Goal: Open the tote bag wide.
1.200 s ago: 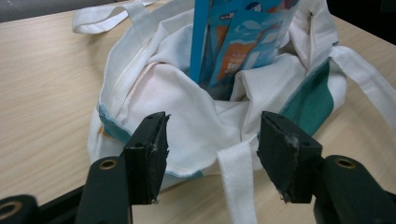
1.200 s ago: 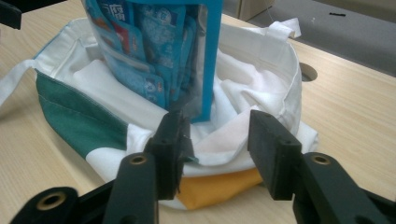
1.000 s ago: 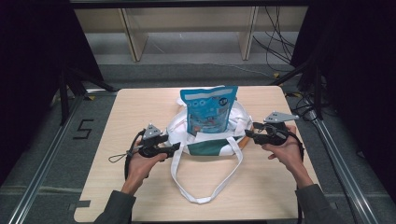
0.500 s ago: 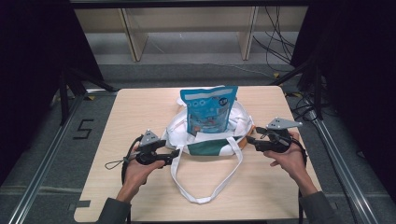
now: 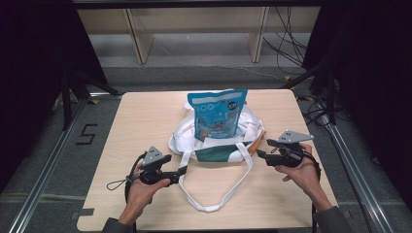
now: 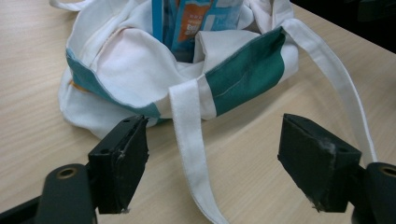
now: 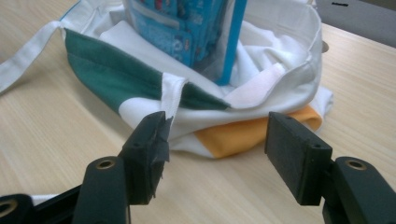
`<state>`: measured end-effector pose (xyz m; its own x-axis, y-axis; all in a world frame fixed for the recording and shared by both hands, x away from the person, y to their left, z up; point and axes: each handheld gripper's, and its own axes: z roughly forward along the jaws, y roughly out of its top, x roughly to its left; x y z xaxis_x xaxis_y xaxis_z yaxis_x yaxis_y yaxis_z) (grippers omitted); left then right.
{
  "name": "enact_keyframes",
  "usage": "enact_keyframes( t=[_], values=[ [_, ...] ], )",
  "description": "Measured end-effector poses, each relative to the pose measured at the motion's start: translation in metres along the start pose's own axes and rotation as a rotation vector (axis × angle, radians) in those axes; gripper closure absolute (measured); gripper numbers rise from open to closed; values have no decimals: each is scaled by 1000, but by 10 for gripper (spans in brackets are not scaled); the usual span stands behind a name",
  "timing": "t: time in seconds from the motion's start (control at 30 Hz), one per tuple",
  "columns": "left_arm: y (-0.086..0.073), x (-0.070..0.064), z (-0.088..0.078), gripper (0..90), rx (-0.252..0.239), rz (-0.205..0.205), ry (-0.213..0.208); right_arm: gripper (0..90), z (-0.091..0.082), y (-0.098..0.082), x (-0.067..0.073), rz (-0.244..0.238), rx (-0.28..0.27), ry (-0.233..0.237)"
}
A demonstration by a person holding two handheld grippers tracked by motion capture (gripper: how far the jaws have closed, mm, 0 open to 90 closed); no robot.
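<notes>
In the high view, a white cloth tote bag with a green band is lying at the middle of the pale wooden worktop with a blue printed snack pouch standing in its mouth, while the left hand-held gripper and right hand-held gripper are hovering near the front edge, flanking it, probably to take its sides. In the left gripper view, spread jaws are framing the white strap, gripping nothing. In the right gripper view, spread empty jaws are facing an orange fabric fold beneath the bag.
</notes>
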<state>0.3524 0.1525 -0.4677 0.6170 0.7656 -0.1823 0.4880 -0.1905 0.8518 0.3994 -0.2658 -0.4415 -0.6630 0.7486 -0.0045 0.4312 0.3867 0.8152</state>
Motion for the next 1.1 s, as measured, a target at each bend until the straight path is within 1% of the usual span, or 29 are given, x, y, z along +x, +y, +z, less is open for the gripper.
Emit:
enact_keyframes(
  t=[0.03,0.07,0.13,0.17,0.23,0.27,0.37,0.4,0.43,0.47,0.5,0.53,0.57,0.6,0.67,0.7,0.73,0.77,0.8,0.83,0.87,0.93,0.97,1.0,1.03,1.1],
  values=[
    [-2,-2,-1,224,-7,-1,2,399,1,-1,1,-10,3,2],
    [-3,-2,-2,223,-4,11,-3,399,0,-1,4,9,9,5],
    [-6,-3,-4,216,-3,3,-3,398,2,-3,4,-3,8,5],
    [-8,-3,-4,214,-2,-3,-6,397,3,-3,3,-20,8,6],
    [-11,-4,-4,212,3,-1,6,396,3,-4,5,-13,19,5],
    [-12,-4,-5,207,5,-2,4,396,2,-5,6,-3,24,8],
    [-16,-4,-6,201,5,-3,9,395,1,-5,6,-31,8,4],
    [-17,-4,-6,200,0,-1,6,394,-1,-5,7,-22,16,10],
    [-18,-4,-7,199,11,3,9,394,-1,-6,8,-36,-1,1],
    [-20,-5,-7,197,11,-1,10,393,-3,-6,10,-24,15,10],
    [-21,-5,-7,195,12,4,5,393,-3,-7,12,-13,9,7],
    [-22,-6,-8,194,14,4,2,391,-4,-8,14,-18,20,9],
    [-23,-7,-7,195,11,-3,-5,388,-3,-9,14,-28,8,5],
    [-25,-6,-8,195,20,5,-9,387,-4,-9,14,-30,16,7],
    [-26,-6,-8,195,15,-3,-11,381,-5,-11,15,-40,15,5],
    [-27,-6,-8,195,14,-5,-10,376,-5,-12,15,-39,13,0],
    [-28,-6,-8,195,11,-10,-10,373,-6,-13,17,-25,18,2],
    [-29,-6,-9,195,18,-5,-5,371,-6,-15,17,-27,17,1],
    [-30,-6,-10,194,19,4,-9,369,-7,-16,19,-12,24,7],
    [-30,-6,-10,193,19,9,-12,368,-7,-18,19,-16,24,8],
    [-32,-6,-10,193,21,-3,-13,367,-7,-19,20,-25,23,4],
    [-33,-7,-12,193,22,4,-7,363,-8,-22,22,-15,34,13],
    [-34,-8,-12,192,22,8,-6,362,-7,-23,21,-30,22,7],
    [-35,-8,-12,191,21,13,-6,360,-8,-25,25,0,34,12],
    [-36,-9,-13,189,23,11,-7,359,-9,-26,26,9,44,15],
    [-37,-10,-14,188,27,15,-4,357,-8,-28,25,-20,34,14]
  ],
)
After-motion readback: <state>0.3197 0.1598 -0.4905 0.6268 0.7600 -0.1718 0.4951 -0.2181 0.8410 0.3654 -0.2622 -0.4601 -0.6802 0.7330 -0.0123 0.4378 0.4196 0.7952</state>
